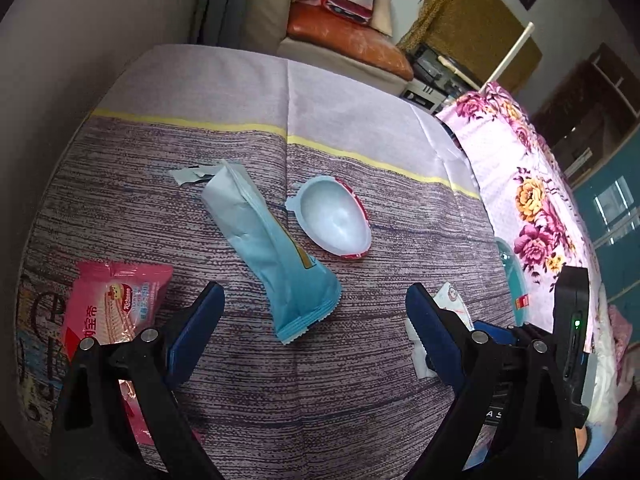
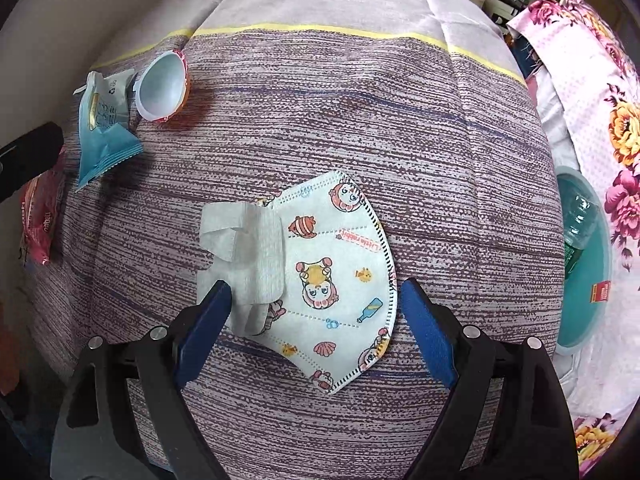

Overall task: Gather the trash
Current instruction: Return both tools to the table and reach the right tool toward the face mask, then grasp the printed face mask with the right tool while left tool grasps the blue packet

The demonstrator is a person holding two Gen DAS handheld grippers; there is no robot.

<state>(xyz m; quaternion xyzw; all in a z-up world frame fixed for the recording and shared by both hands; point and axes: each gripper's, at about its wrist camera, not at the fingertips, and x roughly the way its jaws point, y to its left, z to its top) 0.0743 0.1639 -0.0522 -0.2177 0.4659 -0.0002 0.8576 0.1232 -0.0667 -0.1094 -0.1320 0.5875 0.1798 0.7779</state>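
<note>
A long light-blue wrapper (image 1: 268, 248) lies on the striped tablecloth, its near end between my open left gripper (image 1: 316, 304) fingers. A white plastic cup (image 1: 336, 216) lies on its side just right of it. A pink snack wrapper (image 1: 116, 300) lies at the left, partly under the left finger. In the right wrist view, a child's face mask (image 2: 340, 276) with cartoon prints and a white tissue (image 2: 244, 252) overlapping it lie between the fingers of my open right gripper (image 2: 316, 304). The blue wrapper (image 2: 104, 132) and cup (image 2: 160, 84) show at the far left.
A teal basin (image 2: 588, 312) holding a plastic bottle (image 2: 578, 228) stands at the table's right edge, beside a pink floral cloth (image 2: 600, 92). A sofa with an orange cushion (image 1: 348, 40) stands behind the table. The right gripper's body (image 1: 568, 336) shows in the left wrist view.
</note>
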